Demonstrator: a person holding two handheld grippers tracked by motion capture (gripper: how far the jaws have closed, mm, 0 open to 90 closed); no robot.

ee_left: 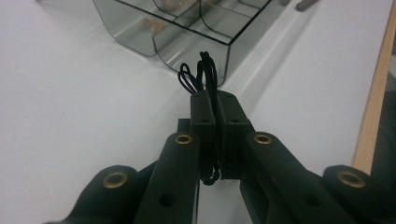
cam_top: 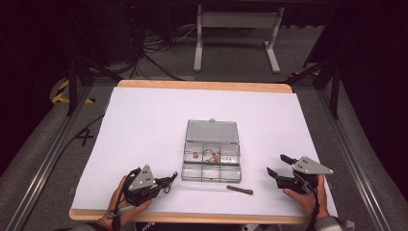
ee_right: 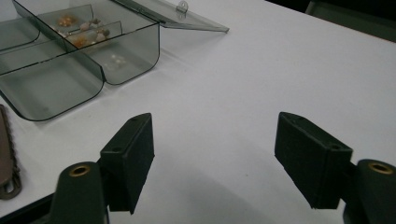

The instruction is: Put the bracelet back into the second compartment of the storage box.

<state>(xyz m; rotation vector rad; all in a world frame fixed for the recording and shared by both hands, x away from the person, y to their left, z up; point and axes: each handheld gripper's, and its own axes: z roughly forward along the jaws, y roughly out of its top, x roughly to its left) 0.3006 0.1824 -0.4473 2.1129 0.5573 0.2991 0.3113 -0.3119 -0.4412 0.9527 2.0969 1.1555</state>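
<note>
Your left tool [ee_left: 215, 100] has its jaws pressed together on a bundle of thin black loops [ee_left: 200, 74], which look like hair ties or fine elastic bands; the loops stick out past the tips, and a strand hangs down between the jaws. In the left gripper view that tool lies low over the white worktop [ee_left: 70, 107], with the loops just in front of the near corner of the clear compartment box [ee_left: 187, 35]. From the high view, your left tool [cam_top: 166, 182] sits at the near left of the worktop [cam_top: 144, 120], its tips pointing towards the box [cam_top: 211, 159], which stands in the middle with its lid [cam_top: 212, 132] folded back flat. Small trinkets [cam_top: 208, 156] lie in the far row of compartments; the near row looks bare. Your right tool [ee_right: 215, 158] has its jaws spread wide with nothing between them, hovering over bare worktop to the right of the box. A slim brown clip [cam_top: 239, 189] lies on the worktop just in front of the box, between your two tools.
</note>
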